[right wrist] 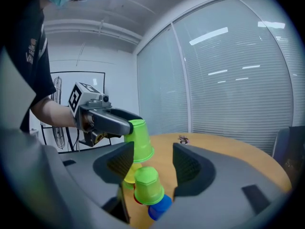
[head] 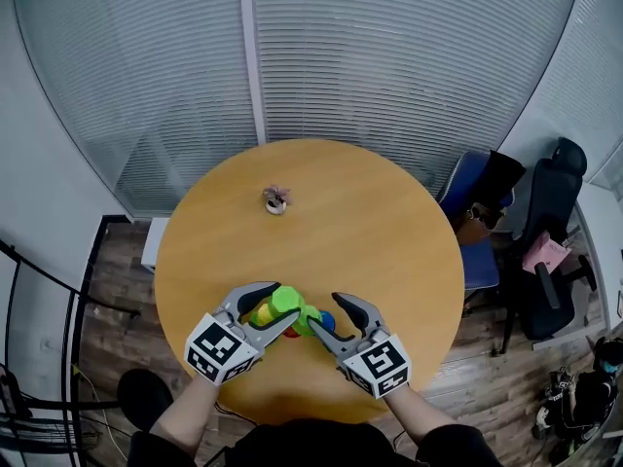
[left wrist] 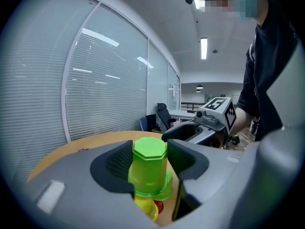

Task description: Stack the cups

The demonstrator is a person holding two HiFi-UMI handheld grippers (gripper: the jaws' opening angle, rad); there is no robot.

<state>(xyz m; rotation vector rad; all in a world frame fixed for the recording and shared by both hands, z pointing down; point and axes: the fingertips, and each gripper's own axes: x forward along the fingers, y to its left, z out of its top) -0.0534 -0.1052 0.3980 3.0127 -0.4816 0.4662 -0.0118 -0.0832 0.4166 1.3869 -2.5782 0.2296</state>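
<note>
Left claw (head: 284, 302) is gripping an upturned green cup (left wrist: 150, 168).
It is hanging over the other cups (right wrist: 147, 186) sitting on the bench (head: 370, 222); the right claw (right wrist: 152, 161) is standing open near them.

Glossy plastic cup (left wrist: 148, 168), smooth matt wooden table (head: 370, 232)

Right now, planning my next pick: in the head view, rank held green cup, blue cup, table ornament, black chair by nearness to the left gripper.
1. held green cup, gripped by the left gripper.
2. blue cup, just right.
3. table ornament, tabletop's far side.
4. black chair, far right.
</note>
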